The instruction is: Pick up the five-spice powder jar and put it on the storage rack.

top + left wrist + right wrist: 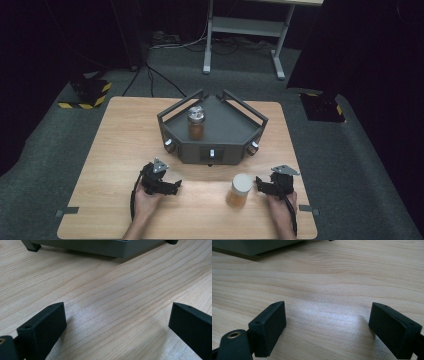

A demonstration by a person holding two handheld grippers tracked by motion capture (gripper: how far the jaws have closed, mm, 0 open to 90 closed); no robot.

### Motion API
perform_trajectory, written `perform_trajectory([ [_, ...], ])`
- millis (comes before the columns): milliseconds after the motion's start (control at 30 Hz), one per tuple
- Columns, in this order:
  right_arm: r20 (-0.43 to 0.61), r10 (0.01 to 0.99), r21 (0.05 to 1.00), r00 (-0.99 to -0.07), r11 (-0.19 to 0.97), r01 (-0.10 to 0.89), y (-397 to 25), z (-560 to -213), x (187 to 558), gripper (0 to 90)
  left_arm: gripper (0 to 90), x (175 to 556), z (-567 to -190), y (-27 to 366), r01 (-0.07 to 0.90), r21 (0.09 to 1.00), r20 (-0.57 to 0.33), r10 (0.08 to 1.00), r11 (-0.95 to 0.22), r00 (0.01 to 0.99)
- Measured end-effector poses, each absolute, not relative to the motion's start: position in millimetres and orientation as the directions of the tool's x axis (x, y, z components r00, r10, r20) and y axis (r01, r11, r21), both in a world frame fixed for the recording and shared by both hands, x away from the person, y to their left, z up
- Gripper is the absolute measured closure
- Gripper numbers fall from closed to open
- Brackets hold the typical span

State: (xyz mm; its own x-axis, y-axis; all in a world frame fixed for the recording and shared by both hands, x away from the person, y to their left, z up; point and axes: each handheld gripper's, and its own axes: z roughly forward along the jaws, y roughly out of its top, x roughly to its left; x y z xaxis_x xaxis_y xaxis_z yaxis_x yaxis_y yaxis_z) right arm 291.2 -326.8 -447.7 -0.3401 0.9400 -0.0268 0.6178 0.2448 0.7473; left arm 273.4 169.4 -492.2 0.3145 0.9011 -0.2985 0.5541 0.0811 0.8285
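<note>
The jar (239,190) nearest the grippers stands upright on the wooden table (100,165), near the front edge and right of centre. It's a small round jar with a smooth white lid and amber-brown stuff inside. The right gripper (261,184) sits just beside it at roughly 3 o'clock, not touching as far as I can tell. Its blocky matte black jaws are spread wide with nothing but pale wood grain between them.

The left gripper (176,186) is way over at the jar's 9 o'clock, low over the tabletop, jaws also wide apart and holding nothing.

At about 11 o'clock from the jar there's a dark grey angular tray (230,131) with open rail sides and little knobs on the front. A second jar (196,123) with a shiny silvery lid and the same amber contents stands upright on it.
</note>
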Motion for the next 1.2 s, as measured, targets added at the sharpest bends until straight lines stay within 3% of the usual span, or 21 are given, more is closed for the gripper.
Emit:
perform_trajectory([
  [100,-0.026,0.940,0.747,-0.340,0.244,0.618,-326.8,-447.7,291.2,14.4,1.5,273.3,-492.5,161.6,0.546,0.836,-0.257,0.915,0.048,0.312],
  [1200,-0.028,0.941,0.747,-0.336,0.244,0.618,-326.0,-447.8,290.8,14.1,2.7,272.3,-493.2,158.7,0.539,0.840,-0.255,0.919,0.057,0.300],
])
